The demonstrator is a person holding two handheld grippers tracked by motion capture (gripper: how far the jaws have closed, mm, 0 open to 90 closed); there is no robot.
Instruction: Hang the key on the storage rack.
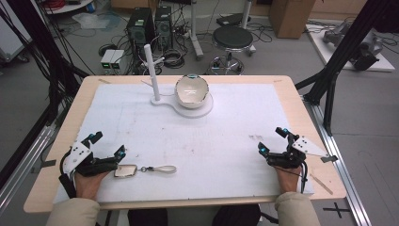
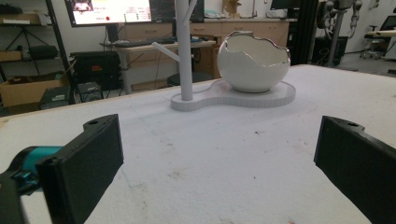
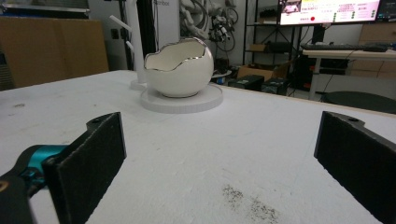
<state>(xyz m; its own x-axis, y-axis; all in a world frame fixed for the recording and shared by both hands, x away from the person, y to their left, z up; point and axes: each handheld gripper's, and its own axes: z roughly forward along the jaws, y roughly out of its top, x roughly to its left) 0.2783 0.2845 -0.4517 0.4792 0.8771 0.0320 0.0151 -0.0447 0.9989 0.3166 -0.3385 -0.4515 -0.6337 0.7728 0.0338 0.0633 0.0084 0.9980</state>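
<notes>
A white egg-shaped bowl with a jagged silver rim sits on a flat white base at the back middle of the table. A white post with short side branches rises from the same base, left of the bowl. A small silver tag with a looped strap lies near the front edge. My left gripper rests open beside it, the tag just right of its hand. My right gripper rests open at the front right, nothing between its jaws. The bowl and post stand ahead of the left jaws, and the bowl ahead of the right jaws.
A white mat covers most of the wooden table. Dark specks lie on the mat by the right gripper. Beyond the far edge stand a stool, computer towers and black frame legs.
</notes>
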